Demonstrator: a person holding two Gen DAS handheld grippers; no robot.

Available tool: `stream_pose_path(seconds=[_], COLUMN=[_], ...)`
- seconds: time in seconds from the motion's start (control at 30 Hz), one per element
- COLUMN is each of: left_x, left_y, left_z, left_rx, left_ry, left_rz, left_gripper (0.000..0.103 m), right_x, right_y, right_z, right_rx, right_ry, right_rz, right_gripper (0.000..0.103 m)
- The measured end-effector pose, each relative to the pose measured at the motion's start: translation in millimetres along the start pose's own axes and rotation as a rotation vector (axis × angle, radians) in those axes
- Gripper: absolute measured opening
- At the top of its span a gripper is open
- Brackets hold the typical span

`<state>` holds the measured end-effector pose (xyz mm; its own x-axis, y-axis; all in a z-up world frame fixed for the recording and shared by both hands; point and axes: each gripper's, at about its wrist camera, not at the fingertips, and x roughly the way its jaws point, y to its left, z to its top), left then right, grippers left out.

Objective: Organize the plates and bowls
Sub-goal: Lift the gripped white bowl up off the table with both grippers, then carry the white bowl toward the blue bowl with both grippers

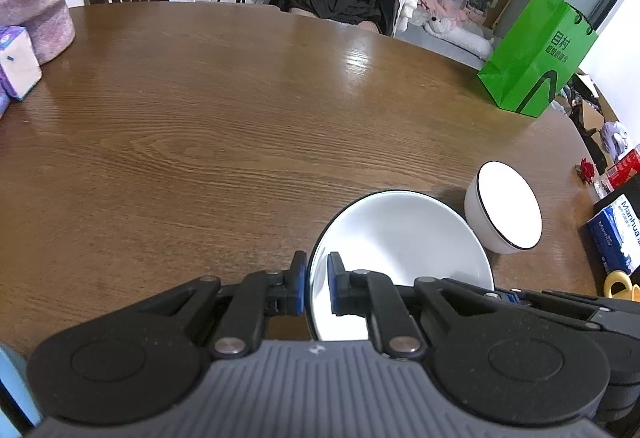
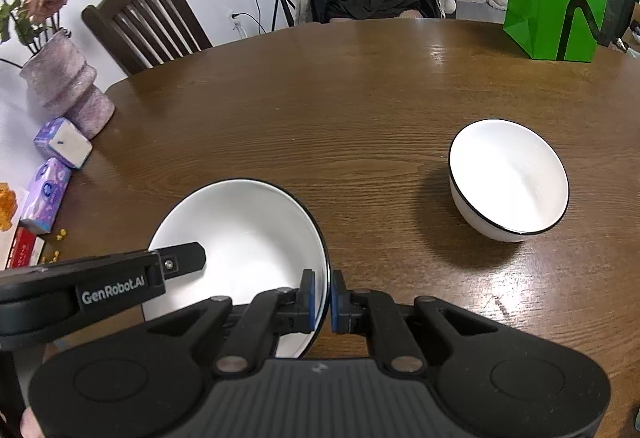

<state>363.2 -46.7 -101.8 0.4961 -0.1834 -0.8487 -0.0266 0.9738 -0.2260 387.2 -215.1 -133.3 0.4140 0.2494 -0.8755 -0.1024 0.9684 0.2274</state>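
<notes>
A large white bowl with a black rim (image 1: 400, 238) sits near the front of the wooden table; it also shows in the right wrist view (image 2: 240, 230). My left gripper (image 1: 317, 284) is shut on its left rim. My right gripper (image 2: 323, 300) is shut on its right rim. The left gripper's body (image 2: 100, 286) reaches over the bowl's left side. A smaller, deeper white bowl with a black rim (image 1: 504, 210) stands upright to the right, apart from the large bowl, also in the right wrist view (image 2: 508, 178).
A green paper bag (image 1: 536, 54) stands at the table's far right. A pink vase (image 2: 68, 86) and tissue packs (image 2: 60, 142) are at the left edge. A tissue box (image 1: 616, 234) and red items are at the right edge. Chairs stand behind the table.
</notes>
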Motion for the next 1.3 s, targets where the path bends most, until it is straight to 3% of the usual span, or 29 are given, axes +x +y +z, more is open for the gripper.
stream_pose_path(seconds=[0.97, 1.3], left_x=[-72, -80], left_y=[27, 35], left_z=[-43, -51], left_rx=[0.036, 0.039], left_ry=[-0.029, -0.027], left_rz=[-0.013, -0.013], left_gripper=[0.011, 0.011], right_x=[-56, -72], right_y=[46, 66], right_z=[-48, -70], right_rx=[0.000, -0.003], right_ry=[-0.044, -0.043], right_rz=[0.003, 0.009], right_gripper=[0.007, 0.007])
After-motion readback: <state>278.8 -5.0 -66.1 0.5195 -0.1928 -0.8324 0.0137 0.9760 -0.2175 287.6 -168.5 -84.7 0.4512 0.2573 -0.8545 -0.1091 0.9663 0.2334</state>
